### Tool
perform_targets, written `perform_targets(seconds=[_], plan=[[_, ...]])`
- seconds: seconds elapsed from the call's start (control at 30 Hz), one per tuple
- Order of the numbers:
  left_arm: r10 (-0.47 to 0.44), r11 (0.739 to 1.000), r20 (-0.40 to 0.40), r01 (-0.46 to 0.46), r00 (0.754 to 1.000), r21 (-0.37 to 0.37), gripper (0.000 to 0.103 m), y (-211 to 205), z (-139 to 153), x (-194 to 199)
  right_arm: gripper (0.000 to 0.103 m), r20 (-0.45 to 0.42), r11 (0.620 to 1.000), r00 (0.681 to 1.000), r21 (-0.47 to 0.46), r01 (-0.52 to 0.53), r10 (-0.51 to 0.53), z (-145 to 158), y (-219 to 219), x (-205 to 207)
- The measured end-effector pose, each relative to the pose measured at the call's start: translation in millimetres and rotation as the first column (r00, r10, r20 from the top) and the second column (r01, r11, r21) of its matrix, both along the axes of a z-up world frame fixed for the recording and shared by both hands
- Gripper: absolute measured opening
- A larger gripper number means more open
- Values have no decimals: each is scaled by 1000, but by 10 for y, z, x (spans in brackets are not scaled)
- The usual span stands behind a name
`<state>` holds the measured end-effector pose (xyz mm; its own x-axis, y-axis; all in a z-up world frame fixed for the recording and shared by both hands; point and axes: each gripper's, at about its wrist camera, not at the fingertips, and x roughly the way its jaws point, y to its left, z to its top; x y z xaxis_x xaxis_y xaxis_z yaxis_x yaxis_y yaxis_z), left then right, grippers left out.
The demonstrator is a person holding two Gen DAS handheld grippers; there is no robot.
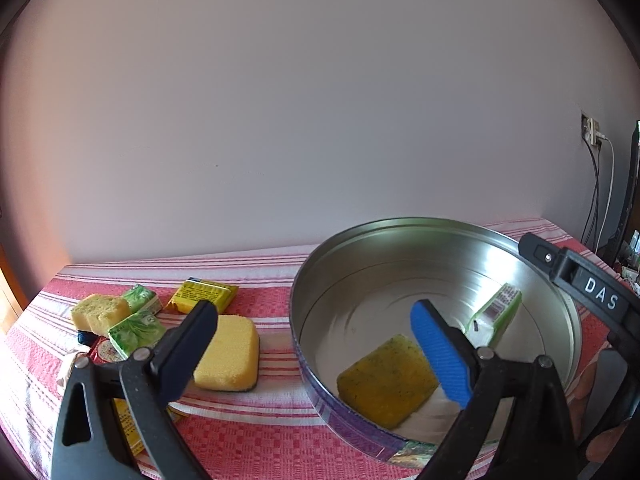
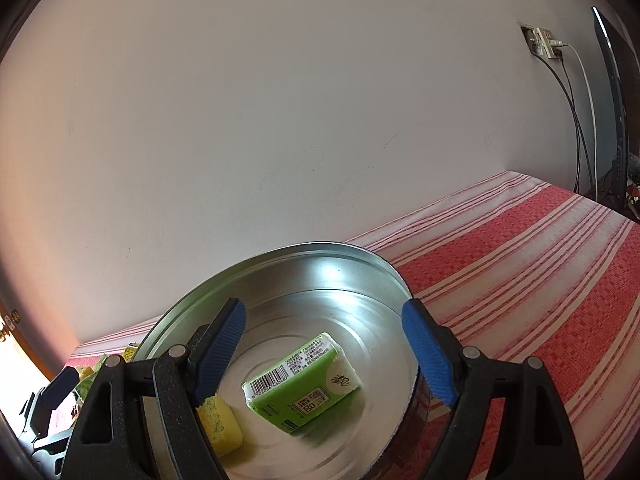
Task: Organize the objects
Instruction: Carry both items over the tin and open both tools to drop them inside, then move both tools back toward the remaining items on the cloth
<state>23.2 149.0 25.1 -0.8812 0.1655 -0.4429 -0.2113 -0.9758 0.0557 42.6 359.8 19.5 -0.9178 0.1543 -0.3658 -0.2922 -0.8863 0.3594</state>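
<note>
Black plastic tongs (image 2: 322,350) with blue ribbed pads (image 2: 430,356), silver pivot screws, white "DAS" lettering.

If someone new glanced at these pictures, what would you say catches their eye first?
Probably the big round metal tin on the red striped cloth, holding a green tissue pack and a speckled yellow sponge. Next, the open blue-padded right tongs above it. Left of the tin, a clean yellow sponge lies among small packets.

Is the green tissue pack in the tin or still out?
In. The green tissue pack lies on the round tin's metal floor beside a yellow sponge; neither gripper holds it.
</note>
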Motion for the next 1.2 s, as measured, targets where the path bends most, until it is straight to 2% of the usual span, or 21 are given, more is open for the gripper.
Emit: perform_targets(seconds=[0.13,0.23,0.4,0.53,0.73,1.0,1.2], plan=[[24,1000,-16,-24,1000,-6,99,-131,5,54,82,-61,998,998,60,25,-21,57,-57,103],[43,999,-20,-43,999,-8,99,-256,-4,96,82,-69,993,997,110,32,-24,69,-141,112],[70,997,-28,-71,997,-20,99,-475,-28,154,83,-72,997,997,77,11,-5,58,-265,151],[93,995,-28,-94,995,-25,99,-696,-44,192,83,-60,994,998,109,-20,27,62,-466,201],[126,992,-18,-126,992,-27,99,-1013,-51,180,83,-68,994,996,100,-42,49,58,-671,293],[155,988,-7,-155,988,-6,99,-1356,-45,124,83,-43,981,987,121,-149,155,56,-1099,330],[227,972,8,-227,974,55,99,-1868,7,24,90,8,947,959,151,-282,284,40,-1537,238]])
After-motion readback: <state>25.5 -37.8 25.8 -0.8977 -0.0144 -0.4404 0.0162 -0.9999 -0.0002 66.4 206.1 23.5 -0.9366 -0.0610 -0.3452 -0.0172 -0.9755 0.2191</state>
